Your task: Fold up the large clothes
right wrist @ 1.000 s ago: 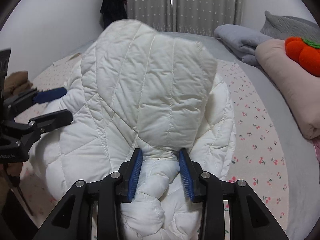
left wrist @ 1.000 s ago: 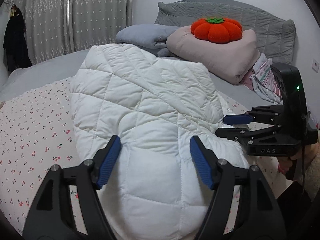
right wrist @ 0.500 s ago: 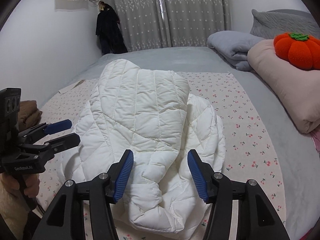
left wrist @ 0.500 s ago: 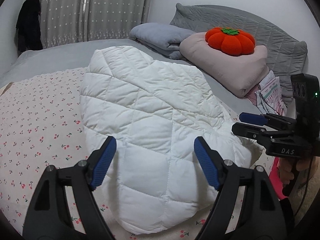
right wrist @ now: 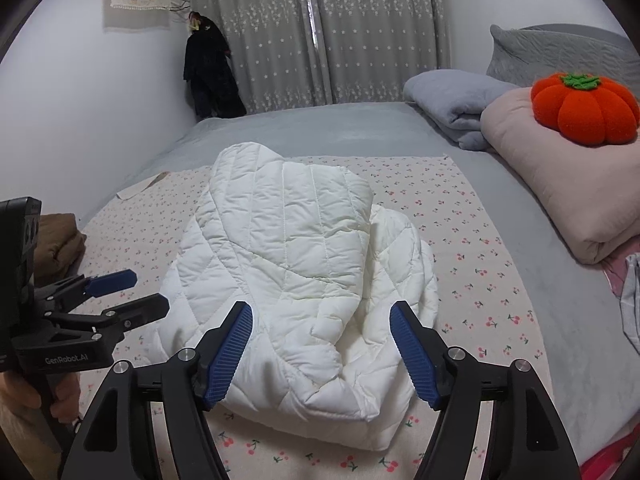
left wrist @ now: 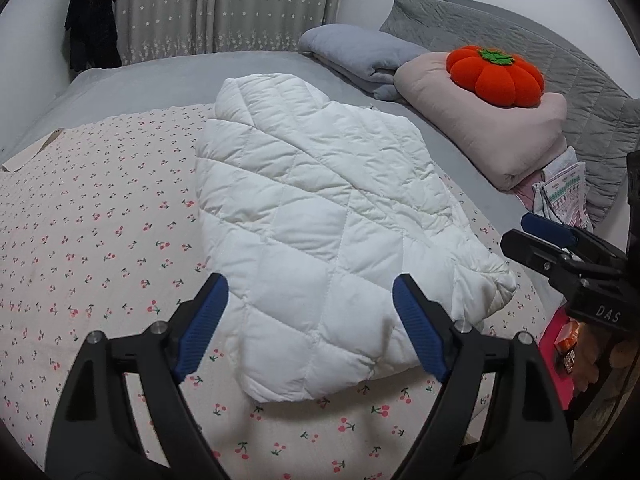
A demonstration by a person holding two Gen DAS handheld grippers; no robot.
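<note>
left wrist view: a white quilted puffer jacket (left wrist: 320, 232) lies folded on a cherry-print sheet (left wrist: 92, 232) spread over the grey bed (left wrist: 168, 76). toward the bed's head corner sit a folded blue-grey blanket (left wrist: 352, 54), a folded pink duvet (left wrist: 492, 128) with a plush orange pumpkin cushion (left wrist: 496, 76) on top, and a grey quilted pillow (left wrist: 580, 80) behind. star-dotted grey curtains (left wrist: 240, 4) hang past the far edge, with a dark garment (left wrist: 92, 28) hanging beside them. the jacket's long axis runs from the near edge up toward the far side; its stitching makes puffy diamond panels. the left gripper (left wrist: 308, 328) hovers above the near end, its jaws opening wide, blue ribbed pads clear of the fabric. the right gripper (left wrist: 560, 240) enters from the right edge, nothing between its fingers.

right wrist view: the jacket (right wrist: 292, 264) lies mid-sheet (right wrist: 472, 248), rounded end pointing at the curtains (right wrist: 360, 28), a second puffy layer bulging out on its right. the right gripper (right wrist: 320, 356) is opening above the near hem, pads apart from the cloth. the left gripper (right wrist: 120, 296), held in a hand (right wrist: 36, 396), hangs at the left edge with its fingers parted and nothing between them, near something brown (right wrist: 56, 244). the pumpkin cushion (right wrist: 584, 108) tops the duvet (right wrist: 568, 184).
</note>
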